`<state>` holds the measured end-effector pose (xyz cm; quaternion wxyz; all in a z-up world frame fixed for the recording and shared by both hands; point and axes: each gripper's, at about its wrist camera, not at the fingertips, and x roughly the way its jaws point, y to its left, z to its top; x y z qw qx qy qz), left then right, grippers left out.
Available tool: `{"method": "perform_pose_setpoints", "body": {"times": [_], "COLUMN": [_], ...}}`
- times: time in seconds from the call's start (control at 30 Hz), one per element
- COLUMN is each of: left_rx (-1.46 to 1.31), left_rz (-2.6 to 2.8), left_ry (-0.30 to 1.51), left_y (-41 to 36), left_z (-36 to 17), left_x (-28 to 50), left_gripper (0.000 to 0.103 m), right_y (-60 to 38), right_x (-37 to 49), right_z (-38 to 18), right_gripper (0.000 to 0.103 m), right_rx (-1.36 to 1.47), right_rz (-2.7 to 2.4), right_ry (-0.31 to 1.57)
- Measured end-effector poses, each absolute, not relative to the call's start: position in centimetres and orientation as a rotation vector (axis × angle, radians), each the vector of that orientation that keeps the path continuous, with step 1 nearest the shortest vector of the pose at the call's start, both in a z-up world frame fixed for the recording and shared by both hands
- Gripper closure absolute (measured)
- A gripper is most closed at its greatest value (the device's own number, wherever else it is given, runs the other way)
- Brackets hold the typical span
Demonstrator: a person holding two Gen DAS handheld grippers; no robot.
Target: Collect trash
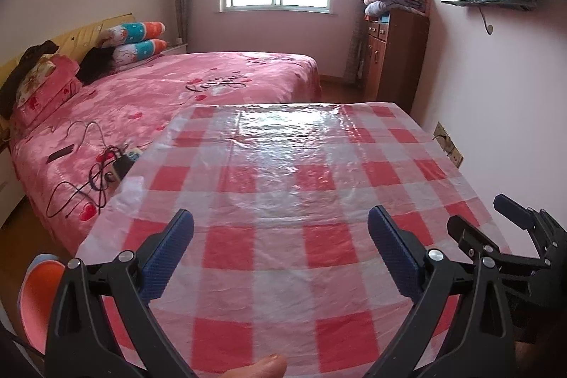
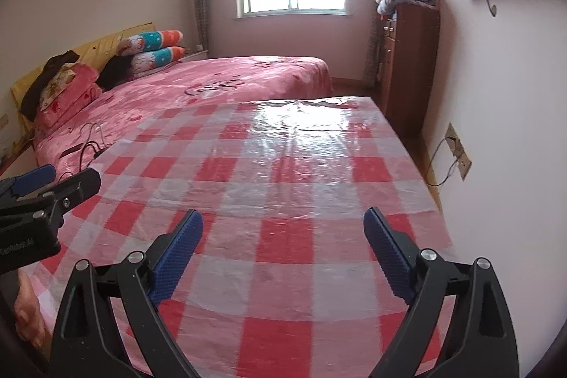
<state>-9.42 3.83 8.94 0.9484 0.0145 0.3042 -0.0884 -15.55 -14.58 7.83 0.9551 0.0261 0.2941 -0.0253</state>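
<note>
The left gripper [image 1: 280, 236] was held above the near end of a table covered by a red-and-white checked plastic tablecloth [image 1: 283, 172]. Its blue-padded fingers [image 1: 170, 254] stood wide apart, released, with nothing between them. The right gripper [image 2: 283, 236] was positioned beside it over the same cloth, likewise spread open and empty; its fingers [image 2: 386, 247] pointed toward the far table edge. Each gripper appeared at the margin of the other's view.

No trash item could be identified in either view; the cloth ahead of both grippers showed only glare and wrinkles.

A bed with a pink floral cover [image 1: 198, 84] stood just beyond and left of the table. On it lay a black phone [image 1: 61, 153] and tangled cables with a charger [image 1: 117, 165]. An orange-pink bin [image 1: 37, 296] showed at the lower left edge of the left view, beside the table.
</note>
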Motion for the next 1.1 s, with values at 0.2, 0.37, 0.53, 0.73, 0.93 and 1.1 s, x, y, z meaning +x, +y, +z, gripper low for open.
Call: {"method": "perform_pose_setpoints", "body": {"times": [0.2,0.37,0.53,0.73,0.93,1.1], "left_rx": [0.03,0.033,0.041,0.043,0.045,0.044], "left_rz": [-0.201,-0.209,-0.205,-0.199,-0.2,-0.197], "left_ry": [0.625,0.626,0.628,0.625,0.626,0.628], "left_y": [1.7,0.6,0.2,0.1,0.1,0.2], "left_z": [8.6,8.3,8.0,7.9,7.8,7.7], "left_x": [-8.8,-8.7,-8.7,-8.8,-8.8,-8.8], "left_gripper": [0.004,0.004,0.004,0.004,0.004,0.004], "right_y": [-16.1,-17.0,-17.2,-17.2,-17.4,-17.3], "right_x": [-15.9,-16.1,-16.2,-16.2,-16.1,-15.8], "right_z": [7.5,7.3,7.2,7.3,7.3,7.4], "right_gripper": [0.012,0.012,0.012,0.012,0.012,0.012], "right_rx": [0.055,0.054,0.052,0.046,0.044,0.042], "right_rz": [-0.088,-0.11,-0.113,-0.113,-0.112,-0.108], "right_ry": [0.592,0.589,0.587,0.586,0.587,0.593]}}
